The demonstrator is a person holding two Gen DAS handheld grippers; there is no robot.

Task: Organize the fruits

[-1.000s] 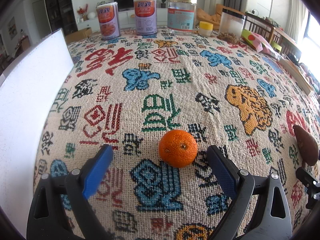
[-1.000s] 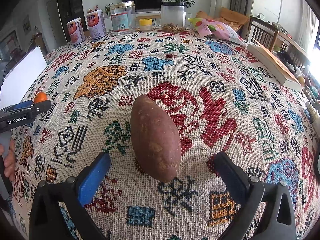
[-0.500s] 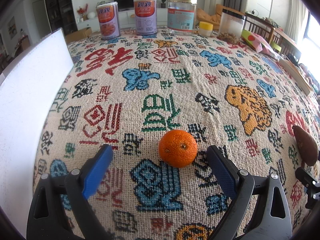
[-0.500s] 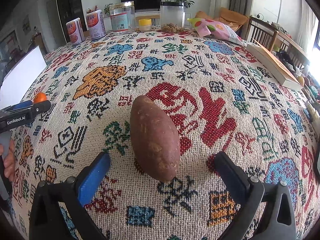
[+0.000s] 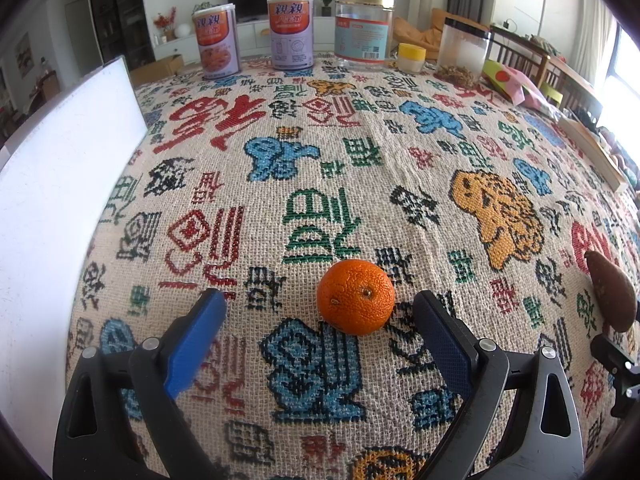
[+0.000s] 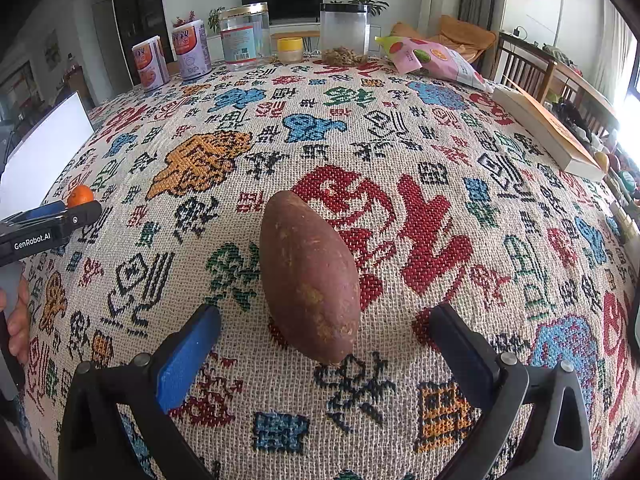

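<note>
On patterned tablecloth (image 5: 360,128): orange (image 5: 355,297) between wide-open, empty left gripper (image 5: 320,312); sweet potato (image 6: 310,276) between wide-open, empty right gripper (image 6: 324,328); unchanged over the last second, nothing grasped, sorting unstarted.

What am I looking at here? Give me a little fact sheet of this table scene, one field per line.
Surface: patterned tablecloth
Left claw: open, orange just ahead between its fingers, untouched
Right claw: open, sweet potato lying lengthwise between its fingers, untouched
Far edge: two cans, clear jars, snack bag
Left side: white board
</note>
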